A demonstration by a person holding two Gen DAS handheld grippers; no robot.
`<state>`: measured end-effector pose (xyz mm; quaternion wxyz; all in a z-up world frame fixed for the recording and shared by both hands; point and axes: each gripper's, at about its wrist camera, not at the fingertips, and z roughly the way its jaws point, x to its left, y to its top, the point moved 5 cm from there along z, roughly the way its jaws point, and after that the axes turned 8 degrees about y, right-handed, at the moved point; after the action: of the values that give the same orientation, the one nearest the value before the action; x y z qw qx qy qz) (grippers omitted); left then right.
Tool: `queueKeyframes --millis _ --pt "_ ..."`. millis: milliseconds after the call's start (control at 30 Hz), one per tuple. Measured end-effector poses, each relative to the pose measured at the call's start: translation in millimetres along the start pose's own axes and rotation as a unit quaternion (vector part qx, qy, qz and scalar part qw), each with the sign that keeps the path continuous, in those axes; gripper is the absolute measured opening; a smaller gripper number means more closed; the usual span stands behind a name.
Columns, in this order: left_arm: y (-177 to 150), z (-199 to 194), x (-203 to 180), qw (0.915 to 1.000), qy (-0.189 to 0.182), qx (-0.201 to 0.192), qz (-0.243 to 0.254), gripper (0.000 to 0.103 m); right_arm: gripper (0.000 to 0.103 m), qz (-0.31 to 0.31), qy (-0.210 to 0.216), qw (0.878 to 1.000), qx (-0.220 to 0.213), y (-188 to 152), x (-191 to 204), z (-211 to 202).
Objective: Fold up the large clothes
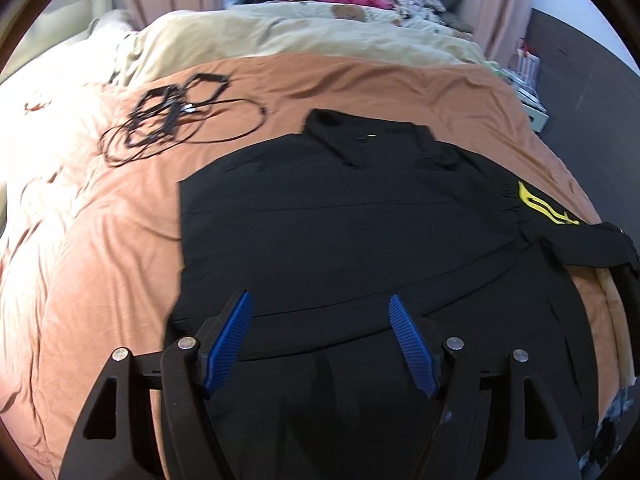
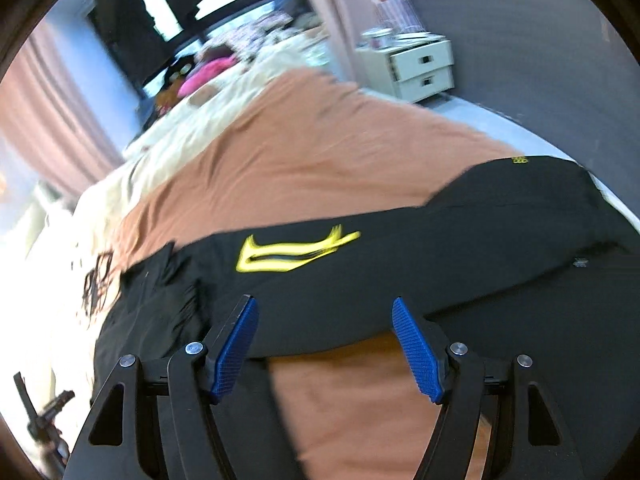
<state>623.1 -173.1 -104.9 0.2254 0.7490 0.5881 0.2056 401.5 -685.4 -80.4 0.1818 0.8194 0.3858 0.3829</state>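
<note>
A large black shirt (image 1: 340,232) with a collar lies flat on the orange bedspread (image 1: 100,240). Its left side is folded in to a straight edge. Its right sleeve, with a yellow logo (image 1: 540,206), stretches to the bed's right edge. My left gripper (image 1: 320,312) is open and empty above the shirt's lower part. In the right wrist view my right gripper (image 2: 325,316) is open and empty, over the lower edge of the sleeve (image 2: 400,264) with the yellow logo (image 2: 292,254).
A tangle of black cables and straps (image 1: 176,116) lies on the bedspread at the far left. A cream duvet (image 1: 280,36) and piled clothes lie beyond. A white drawer unit (image 2: 416,68) stands by the dark wall on the right.
</note>
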Motion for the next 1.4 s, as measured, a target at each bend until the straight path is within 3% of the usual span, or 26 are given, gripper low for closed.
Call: queueKeyframes --millis 300,500,767,800,833,867,900,933,1100,1400 --pt "7.3 2.2 -72.4 0.9991 -0.022 -0.005 0.035 0.072 0.069 0.071 -0.019 0.997 -0.028 8.8 -99.5 -34.9" --pt "4.7 11.3 -99.5 0.9981 -0.025 0.001 0.057 0.072 0.067 0.113 -0.021 0.993 -0.027 9.2 -142.6 -19.4" --pt "3.3 25.2 -103.1 0.9975 -0.013 0.01 0.069 0.072 0.067 0.172 -0.006 0.985 -0.035 11.6 -174.3 10.6" --pt "3.5 26.6 -101.1 0.9975 -0.012 0.011 0.068 0.072 0.064 0.176 -0.008 0.984 -0.039 13.1 -176.7 12.7" --pt "3.9 27.5 -100.0 0.9976 -0.012 0.011 0.067 0.072 0.052 0.179 -0.009 0.983 -0.041 14.2 -178.0 14.1" --pt "4.1 28.0 -99.3 0.9978 -0.012 0.012 0.065 0.072 0.028 0.184 -0.009 0.982 -0.041 16.5 -179.6 16.3" --pt "4.3 27.8 -96.2 0.998 -0.013 0.012 0.061 0.072 0.015 0.188 -0.005 0.981 -0.04 18.6 -180.3 17.7" --pt "4.6 27.9 -93.7 0.9981 -0.013 0.011 0.059 0.072 0.007 0.188 0.001 0.981 -0.041 21.7 -179.3 17.5" --pt "2.8 23.2 -78.6 0.9986 -0.013 0.007 0.052 0.072 0.005 0.124 0.013 0.988 -0.089 48.4 -132.8 -12.3" --pt "4.2 -3.1 -21.3 0.9998 -0.013 -0.008 0.013 0.072 0.005 -0.003 0.059 0.991 -0.118 94.7 17.0 -44.7"
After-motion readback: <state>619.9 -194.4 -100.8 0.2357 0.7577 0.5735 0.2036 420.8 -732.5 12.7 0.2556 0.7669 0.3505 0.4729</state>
